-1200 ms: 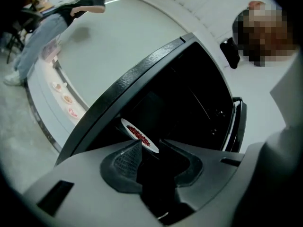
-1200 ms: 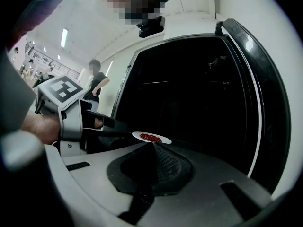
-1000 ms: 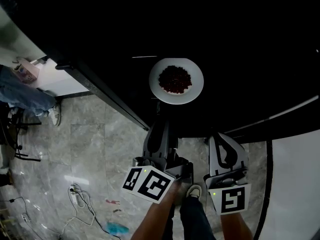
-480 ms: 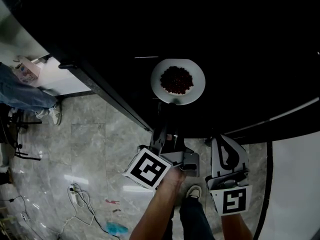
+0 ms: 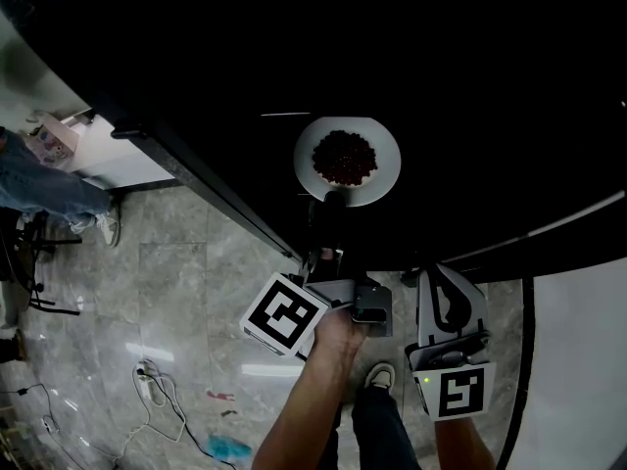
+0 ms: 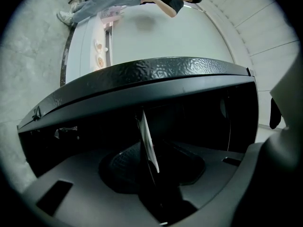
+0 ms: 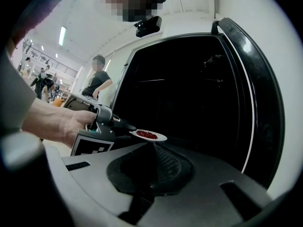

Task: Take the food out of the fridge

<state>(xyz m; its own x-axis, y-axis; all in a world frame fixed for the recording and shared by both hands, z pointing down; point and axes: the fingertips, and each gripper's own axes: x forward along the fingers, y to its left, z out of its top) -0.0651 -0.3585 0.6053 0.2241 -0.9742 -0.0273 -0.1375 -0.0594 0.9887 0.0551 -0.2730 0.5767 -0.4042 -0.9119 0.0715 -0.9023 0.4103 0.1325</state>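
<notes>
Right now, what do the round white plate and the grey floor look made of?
Round white plate: likely glazed ceramic or melamine; smooth, thin rim, uniform white. Grey veined floor: polished stone or marble-look tile; grout lines, glossy reflections.

That round white plate (image 5: 385, 171) is gleaming, glazed and smooth, and the dark red food (image 5: 344, 157) on it looks grainy and dull. The black fridge (image 6: 156, 72) shows a pebbled, hammered-looking edge panel with a soft sheen. The grey marble-look floor tiles (image 5: 186, 282) are polished and throw back the lights. My right gripper (image 7: 158, 155) has a matt grey plastic shell and a cross-hatched dark pad.
</notes>
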